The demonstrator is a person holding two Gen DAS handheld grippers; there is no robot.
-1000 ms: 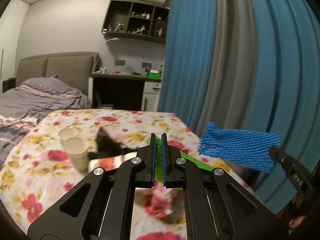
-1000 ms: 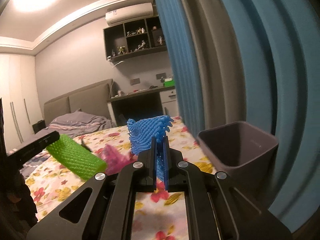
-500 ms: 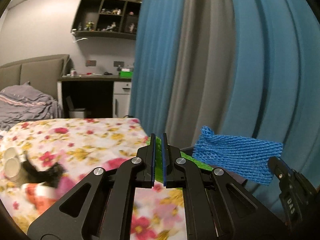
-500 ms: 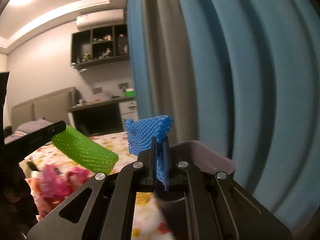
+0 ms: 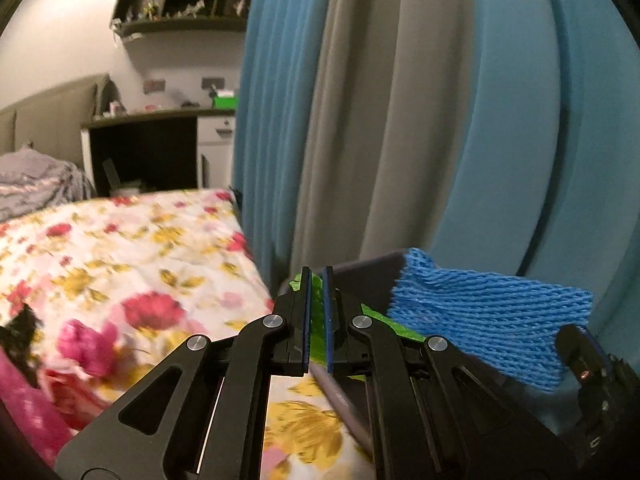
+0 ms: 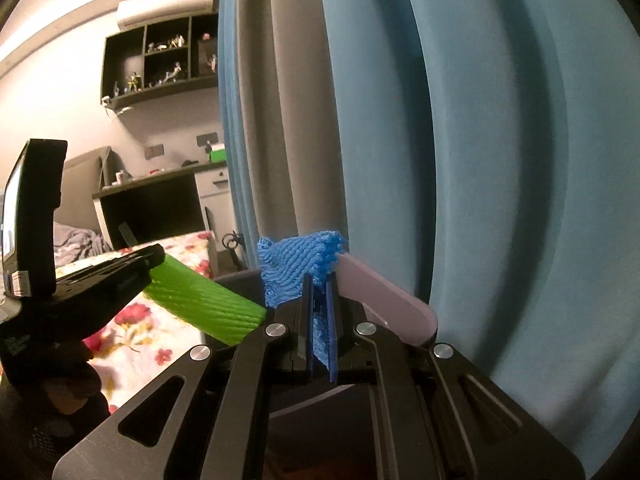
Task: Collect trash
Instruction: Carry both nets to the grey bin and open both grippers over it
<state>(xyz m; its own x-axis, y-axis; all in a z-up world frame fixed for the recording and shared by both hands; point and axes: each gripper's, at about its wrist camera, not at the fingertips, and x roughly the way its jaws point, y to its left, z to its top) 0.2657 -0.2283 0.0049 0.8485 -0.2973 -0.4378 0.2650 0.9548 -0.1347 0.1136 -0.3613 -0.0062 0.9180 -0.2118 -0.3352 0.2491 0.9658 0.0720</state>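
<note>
My left gripper [image 5: 317, 320] fingers clamping green foam net [image 6: 204, 307], right gripper [image 6: 320, 324] fingers pinching blue foam net [image 5: 488, 322], both above grey bin [image 6: 384, 300]

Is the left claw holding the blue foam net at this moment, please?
No, the left claw is shut on the green foam net.
</note>
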